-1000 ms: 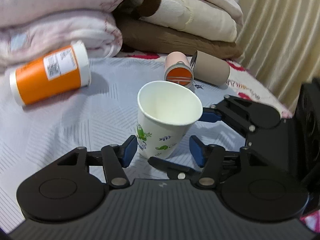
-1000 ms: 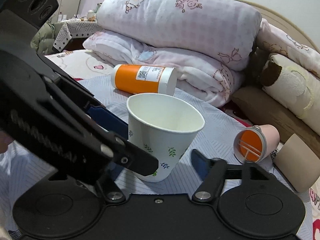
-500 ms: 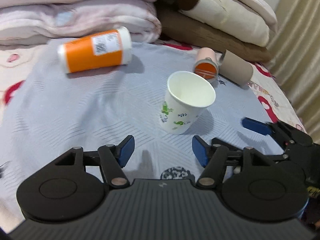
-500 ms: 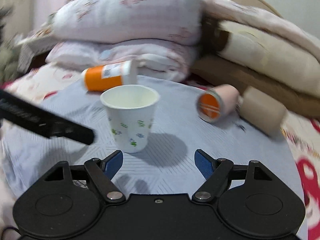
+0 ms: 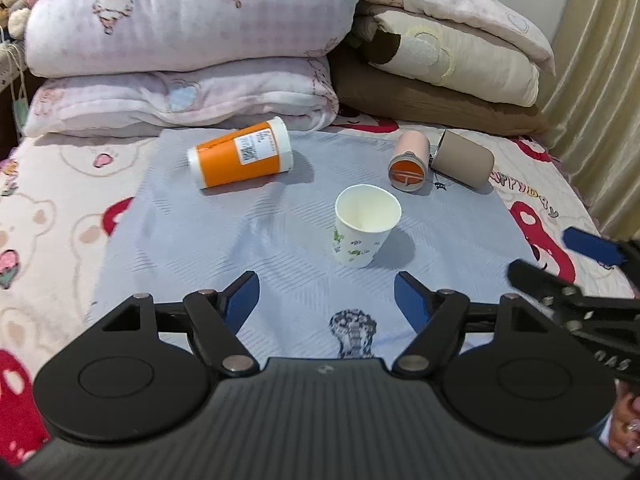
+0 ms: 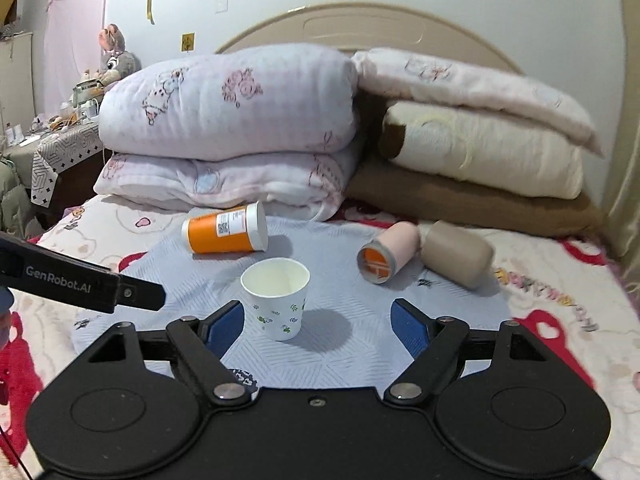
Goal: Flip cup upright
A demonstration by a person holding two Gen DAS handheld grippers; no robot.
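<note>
A white paper cup (image 5: 365,225) with green leaf prints stands upright, mouth up, on the grey-blue mat (image 5: 208,240); it also shows in the right wrist view (image 6: 277,297). My left gripper (image 5: 326,300) is open and empty, well back from the cup. My right gripper (image 6: 318,322) is open and empty, just behind the cup, which stands free near its left finger (image 6: 224,322). The right gripper's fingers (image 5: 592,248) show at the right edge of the left wrist view.
An orange bottle (image 5: 242,153) with a white cap lies on its side at the back. A pink cup (image 5: 409,160) and a beige cup (image 5: 462,159) lie on their sides at the back right. Folded quilts (image 5: 192,40) are stacked behind. A curtain (image 5: 600,60) hangs at right.
Both grippers have pulled back and away from the cup, which they flanked closely a second ago. The cup stays upright on the mat, standing free.
</note>
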